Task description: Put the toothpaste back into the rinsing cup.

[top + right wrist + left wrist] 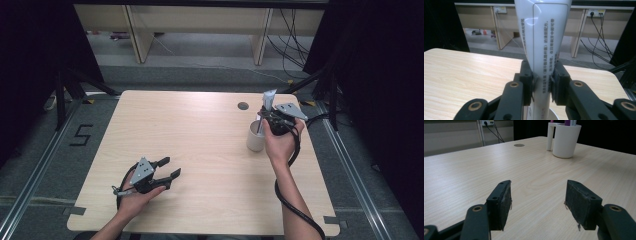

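A white mug (255, 138) stands on the right part of the wooden table (200, 145). My right gripper (266, 120) hovers just above the mug, shut on a white toothpaste tube (269, 101) that stands upright. In the right gripper view the tube (542, 45) rises between the two black pads (527, 83), its lower end over the mug's rim (554, 115). My left gripper (169, 168) rests low at the table's front left, open with nothing between its pads (501, 205). In the left gripper view the mug (565, 140) stands far off, something purple sticking out of it.
A small round cable hole (243, 106) lies in the table behind the mug. The right gripper's black cable (292, 200) trails along the forearm to the front edge. Beyond the table are pale furniture legs (137, 35) and loose wires (290, 45) on the floor.
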